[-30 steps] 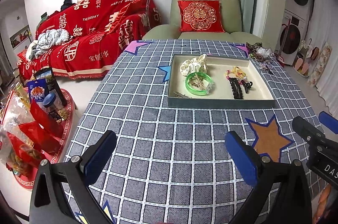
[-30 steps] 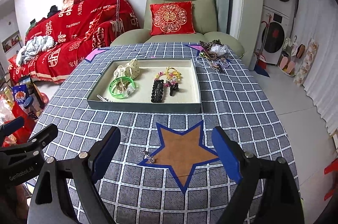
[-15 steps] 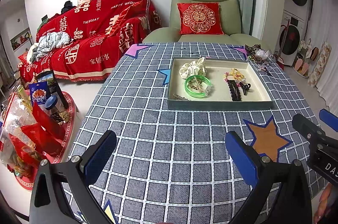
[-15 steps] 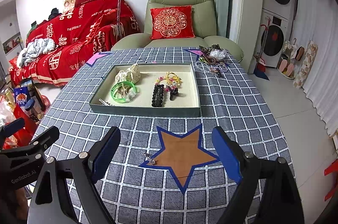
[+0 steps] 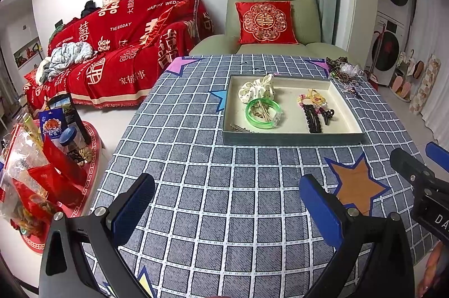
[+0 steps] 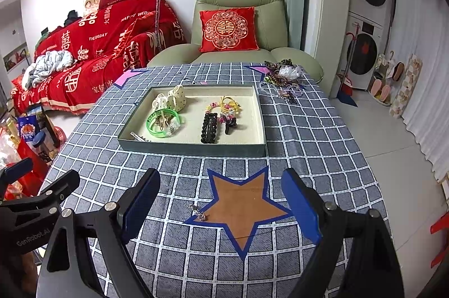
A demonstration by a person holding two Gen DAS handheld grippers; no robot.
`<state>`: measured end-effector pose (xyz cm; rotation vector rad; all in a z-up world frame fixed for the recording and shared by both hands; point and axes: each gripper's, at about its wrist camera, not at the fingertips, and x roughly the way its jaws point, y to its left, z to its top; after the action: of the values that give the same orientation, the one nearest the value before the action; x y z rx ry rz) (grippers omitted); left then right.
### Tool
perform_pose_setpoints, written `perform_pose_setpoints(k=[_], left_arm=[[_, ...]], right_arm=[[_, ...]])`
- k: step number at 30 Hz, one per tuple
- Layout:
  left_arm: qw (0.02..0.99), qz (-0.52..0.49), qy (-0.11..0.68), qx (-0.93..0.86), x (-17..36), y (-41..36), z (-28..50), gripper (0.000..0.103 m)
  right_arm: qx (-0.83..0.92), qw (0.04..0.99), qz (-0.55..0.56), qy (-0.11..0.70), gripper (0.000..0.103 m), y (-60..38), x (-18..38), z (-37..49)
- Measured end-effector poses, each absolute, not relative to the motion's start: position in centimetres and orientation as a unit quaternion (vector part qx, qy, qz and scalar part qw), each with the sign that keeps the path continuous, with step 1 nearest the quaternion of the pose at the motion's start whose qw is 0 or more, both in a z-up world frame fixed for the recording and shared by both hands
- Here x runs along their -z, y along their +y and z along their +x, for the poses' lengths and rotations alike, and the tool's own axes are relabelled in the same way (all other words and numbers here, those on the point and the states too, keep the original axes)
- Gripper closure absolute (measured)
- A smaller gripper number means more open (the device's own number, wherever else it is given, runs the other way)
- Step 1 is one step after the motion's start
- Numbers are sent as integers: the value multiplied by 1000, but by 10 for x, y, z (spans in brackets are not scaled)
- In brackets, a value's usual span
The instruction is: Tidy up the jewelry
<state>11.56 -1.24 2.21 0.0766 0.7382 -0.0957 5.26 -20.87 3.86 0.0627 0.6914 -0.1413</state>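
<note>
A grey tray (image 6: 193, 149) with a cream floor stands mid-table; it also shows in the left wrist view (image 5: 291, 138). In it lie a green bangle (image 6: 163, 121), a cream scrunchie (image 6: 171, 99), a black hair clip (image 6: 210, 127) and beaded bracelets (image 6: 224, 106). A small silver trinket (image 6: 197, 212) lies on the cloth by the brown star (image 6: 243, 206). A pile of loose jewelry (image 6: 283, 79) sits at the far right corner. My right gripper (image 6: 221, 205) is open and empty above the star. My left gripper (image 5: 227, 205) is open and empty over the near cloth.
The table has a grey checked cloth (image 5: 196, 163). A green armchair with a red cushion (image 6: 228, 28) stands behind it, a red-covered sofa (image 5: 120, 45) at the left. Snack bags and jars (image 5: 42, 157) sit low at the left. Washing machines (image 6: 364, 56) stand at the right.
Both grippers have drawn back and risen slightly, so the tray looks farther off. Both stay open and empty. Nothing on the table has moved.
</note>
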Motion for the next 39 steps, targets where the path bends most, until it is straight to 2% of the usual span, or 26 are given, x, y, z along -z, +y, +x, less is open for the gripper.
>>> perform_pose_setpoints(k=[39], left_arm=[[927,45,369,48,-17,-15,123,0]], right_arm=[[67,937,29,340,13,-208,-41,56]])
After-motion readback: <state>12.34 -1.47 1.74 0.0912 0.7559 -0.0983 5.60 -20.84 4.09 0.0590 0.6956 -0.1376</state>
